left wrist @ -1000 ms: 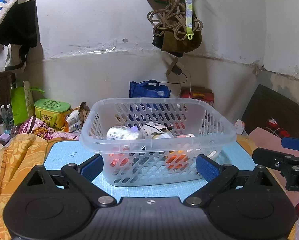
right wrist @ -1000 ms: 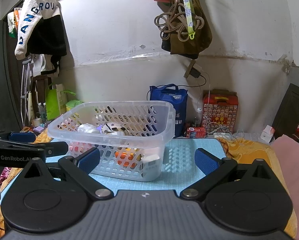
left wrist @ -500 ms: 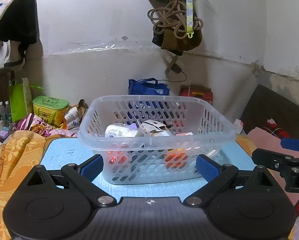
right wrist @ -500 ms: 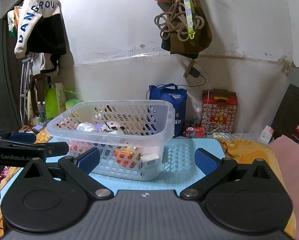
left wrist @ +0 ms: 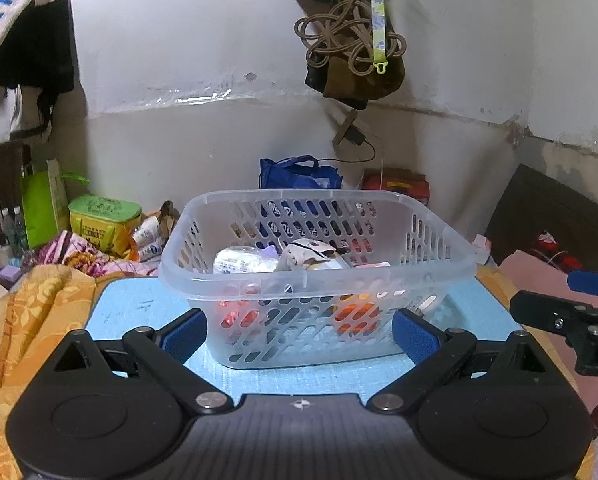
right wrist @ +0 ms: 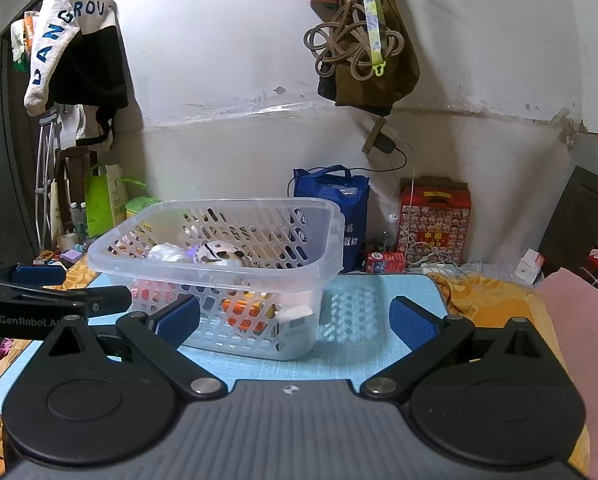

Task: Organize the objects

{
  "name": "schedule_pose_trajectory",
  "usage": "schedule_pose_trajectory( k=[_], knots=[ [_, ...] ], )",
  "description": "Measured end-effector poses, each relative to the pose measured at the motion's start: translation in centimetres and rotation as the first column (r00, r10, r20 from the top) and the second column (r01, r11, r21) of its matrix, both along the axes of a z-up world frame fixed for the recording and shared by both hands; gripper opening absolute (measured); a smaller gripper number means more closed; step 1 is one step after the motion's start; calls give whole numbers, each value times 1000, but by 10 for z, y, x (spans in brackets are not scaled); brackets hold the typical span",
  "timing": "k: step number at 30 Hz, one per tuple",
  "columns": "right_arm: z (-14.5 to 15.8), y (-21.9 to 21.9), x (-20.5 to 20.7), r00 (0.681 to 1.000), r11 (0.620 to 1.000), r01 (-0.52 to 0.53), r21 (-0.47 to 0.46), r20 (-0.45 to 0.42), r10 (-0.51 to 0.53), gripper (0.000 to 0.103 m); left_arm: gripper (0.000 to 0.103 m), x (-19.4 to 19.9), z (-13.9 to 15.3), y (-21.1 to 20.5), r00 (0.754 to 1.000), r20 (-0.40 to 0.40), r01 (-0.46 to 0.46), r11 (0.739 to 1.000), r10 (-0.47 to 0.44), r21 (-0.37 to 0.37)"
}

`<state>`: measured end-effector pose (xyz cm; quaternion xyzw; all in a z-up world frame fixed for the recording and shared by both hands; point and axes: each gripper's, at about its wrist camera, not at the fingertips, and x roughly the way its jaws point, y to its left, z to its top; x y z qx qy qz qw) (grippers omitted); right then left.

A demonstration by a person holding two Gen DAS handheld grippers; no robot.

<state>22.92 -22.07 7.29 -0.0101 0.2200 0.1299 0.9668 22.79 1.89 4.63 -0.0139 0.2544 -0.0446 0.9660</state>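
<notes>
A clear perforated plastic basket (left wrist: 315, 276) (right wrist: 227, 268) stands on a light blue mat (left wrist: 131, 312) (right wrist: 355, 344). Inside it lie several small items, among them a white packet (left wrist: 243, 262), a white piece with black marks (right wrist: 219, 254) and orange things (left wrist: 355, 314) low down. My left gripper (left wrist: 299, 334) is open just in front of the basket, with nothing held. To the basket's right, my right gripper (right wrist: 295, 320) is open and empty, its left pad near the basket's front wall. Each gripper shows at the edge of the other's view.
The mat lies on a bed with an orange patterned blanket (left wrist: 27, 320). A pink cloth (right wrist: 579, 320) is at the right. Along the wall stand a blue bag (right wrist: 335, 204), a red patterned box (right wrist: 433, 220) and a green tin (left wrist: 103, 220). Bags and a cord hang above.
The left wrist view has drifted slightly, so the basket sits a little further left in it. Both grippers stay open and the basket has not moved.
</notes>
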Motion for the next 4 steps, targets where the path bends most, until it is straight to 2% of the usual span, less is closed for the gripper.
schedule_pose_trajectory(
  k=[4],
  knots=[
    [-1,1,-1,1000,1000,3,-1,-1,-3,103,100,-1,1,-2,1000,2,17,1000,-17,-7]
  ],
)
